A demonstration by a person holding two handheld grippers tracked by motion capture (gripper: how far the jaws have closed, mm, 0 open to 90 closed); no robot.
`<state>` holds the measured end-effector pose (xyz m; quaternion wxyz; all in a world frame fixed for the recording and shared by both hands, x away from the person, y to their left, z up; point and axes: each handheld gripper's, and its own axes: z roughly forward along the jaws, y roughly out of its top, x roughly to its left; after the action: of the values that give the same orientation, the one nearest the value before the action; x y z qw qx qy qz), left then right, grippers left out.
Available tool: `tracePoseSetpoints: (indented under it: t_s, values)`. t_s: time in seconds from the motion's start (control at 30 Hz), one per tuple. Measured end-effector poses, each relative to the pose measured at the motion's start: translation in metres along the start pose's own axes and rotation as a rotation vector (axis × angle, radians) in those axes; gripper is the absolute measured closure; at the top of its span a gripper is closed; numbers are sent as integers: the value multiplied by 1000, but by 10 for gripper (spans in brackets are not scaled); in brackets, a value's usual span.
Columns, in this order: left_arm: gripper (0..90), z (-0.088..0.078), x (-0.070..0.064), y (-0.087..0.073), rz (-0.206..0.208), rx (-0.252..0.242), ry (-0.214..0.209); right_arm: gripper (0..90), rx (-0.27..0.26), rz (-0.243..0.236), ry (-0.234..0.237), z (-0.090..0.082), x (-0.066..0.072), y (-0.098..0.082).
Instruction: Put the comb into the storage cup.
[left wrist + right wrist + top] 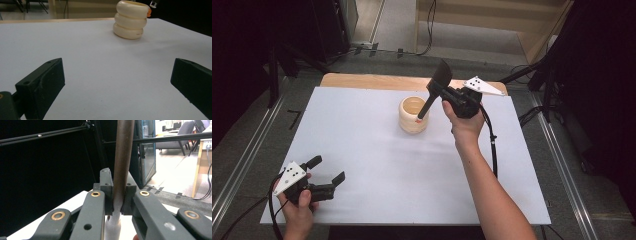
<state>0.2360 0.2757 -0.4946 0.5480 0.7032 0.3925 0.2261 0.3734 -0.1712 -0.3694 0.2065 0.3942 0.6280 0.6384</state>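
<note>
The right gripper clamps its jaws on a black spatula, handle end hidden inside the cream holder; the holder's tiny print is unreadable. The left gripper, well short of the holder, gapes wide.

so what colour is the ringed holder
Cream holder, clearest in the left gripper view.

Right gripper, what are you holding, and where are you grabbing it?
The right gripper is shut on a black spatula, gripping its handle partway along, with the handle's lower end in the cream holder.
</note>
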Motion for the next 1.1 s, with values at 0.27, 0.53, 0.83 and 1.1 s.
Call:
tracePoseSetpoints:
  t_s: [0.27, 0.53, 0.83, 1.1]
  values:
    - [0, 0, 0, 0, 4, 4, -1, 816, -3, -11, -15, 7, -3, 2]
    - [0, 0, 0, 0, 3, 3, -2, 816, -15, -11, -25, 12, -6, 7]
    - [0, 0, 0, 0, 4, 5, -2, 816, -13, -21, -31, 20, -5, 7]
    - [0, 0, 0, 0, 6, 5, -3, 816, 0, -22, -39, 26, -8, 1]
